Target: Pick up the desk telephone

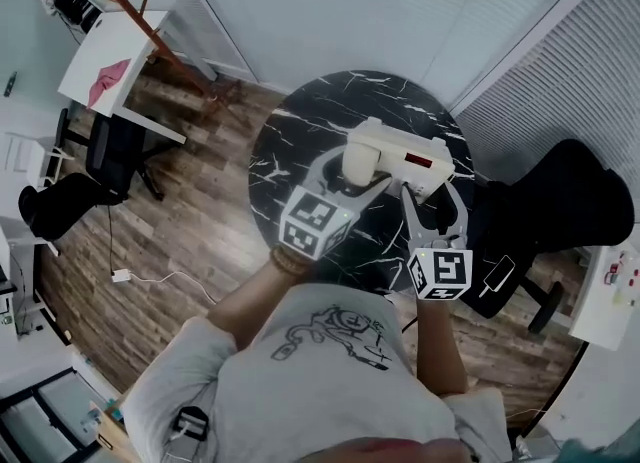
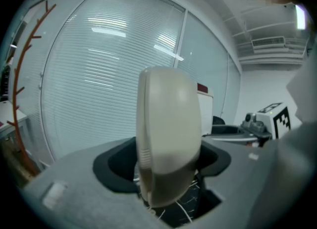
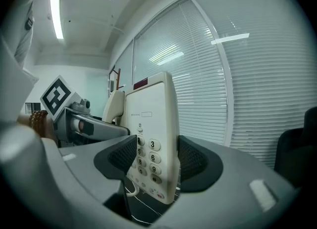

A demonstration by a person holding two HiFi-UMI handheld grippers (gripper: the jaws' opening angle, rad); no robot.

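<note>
Between left claw (image 1: 352, 175), right claw (image 1: 430, 191) (clamped); telephone (image 1: 400, 144)

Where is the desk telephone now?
The desk telephone is at the head view's centre, over the round black table, left gripper on its handset, right gripper on its keypad side.

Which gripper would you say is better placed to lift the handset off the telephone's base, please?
Left, probably: the left gripper is shut on the handset, while the right gripper clamps the base at its keypad and could steady it.
</note>
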